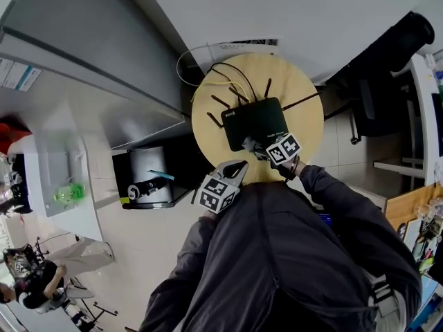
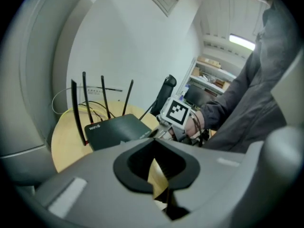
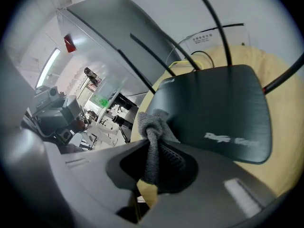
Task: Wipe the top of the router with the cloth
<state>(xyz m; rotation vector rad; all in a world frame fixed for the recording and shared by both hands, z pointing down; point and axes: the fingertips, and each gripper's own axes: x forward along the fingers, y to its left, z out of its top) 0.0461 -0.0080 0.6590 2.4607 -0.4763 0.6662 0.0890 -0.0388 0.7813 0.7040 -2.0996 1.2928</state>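
Note:
A black router (image 1: 255, 121) with several thin antennas lies on a round wooden table (image 1: 308, 120). My right gripper (image 1: 252, 144) is at the router's near edge, shut on a grey cloth (image 1: 248, 144). In the right gripper view the cloth (image 3: 153, 127) bunches out of the jaws and touches the near left corner of the router (image 3: 218, 106). My left gripper (image 1: 236, 169) hovers off the table's near edge, shut with nothing in it. In the left gripper view, that gripper (image 2: 153, 148) faces the router (image 2: 116, 128) and the right gripper's marker cube (image 2: 178, 112).
Yellow and black cables (image 1: 221, 75) loop behind the router towards the wall. A grey cabinet (image 1: 90, 61) stands to the left, with a steel-fronted box (image 1: 149, 175) beside the table. A black chair (image 1: 377, 88) is at the right.

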